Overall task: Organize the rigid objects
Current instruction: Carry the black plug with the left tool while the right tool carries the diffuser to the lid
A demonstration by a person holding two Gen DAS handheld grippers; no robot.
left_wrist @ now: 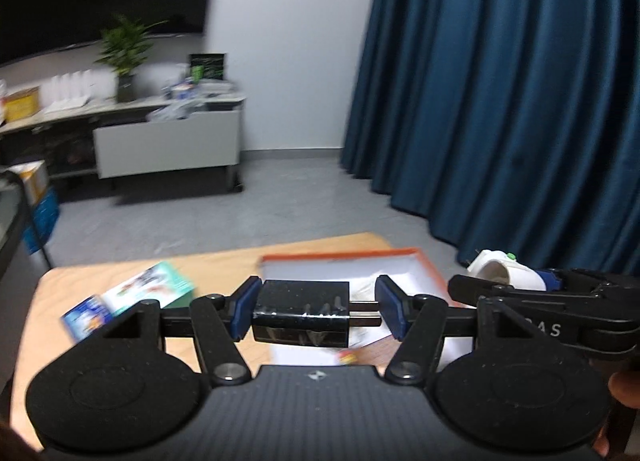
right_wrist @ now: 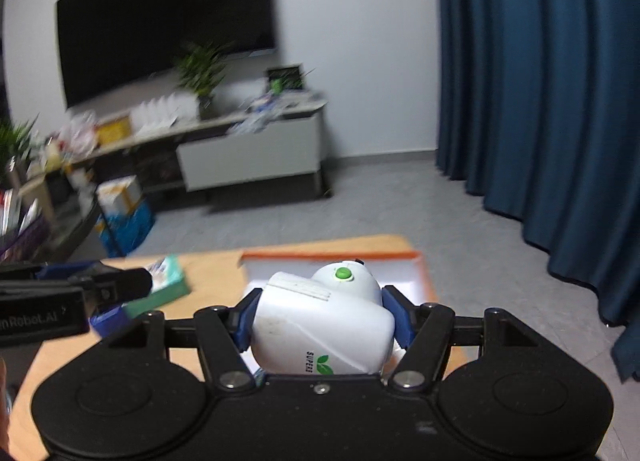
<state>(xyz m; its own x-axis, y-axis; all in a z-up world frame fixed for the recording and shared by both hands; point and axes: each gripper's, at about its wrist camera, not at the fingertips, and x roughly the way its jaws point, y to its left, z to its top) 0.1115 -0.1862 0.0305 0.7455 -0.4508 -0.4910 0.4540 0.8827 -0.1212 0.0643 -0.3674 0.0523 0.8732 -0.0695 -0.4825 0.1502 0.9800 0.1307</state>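
Observation:
My left gripper (left_wrist: 316,311) is shut on a black plug adapter (left_wrist: 301,312), its two prongs pointing at the right pad, held above the wooden table (left_wrist: 208,273). My right gripper (right_wrist: 320,319) is shut on a white plastic device with a green button (right_wrist: 320,321). That device also shows at the right of the left wrist view (left_wrist: 504,273). An orange-rimmed box with a white inside (left_wrist: 344,267) lies on the table under both grippers; it also shows in the right wrist view (right_wrist: 404,275).
A green and blue carton (left_wrist: 132,301) lies on the table's left part, also seen in the right wrist view (right_wrist: 164,285). Beyond the table are grey floor, a blue curtain (left_wrist: 500,81) at the right and a cluttered TV cabinet (left_wrist: 168,141) at the back.

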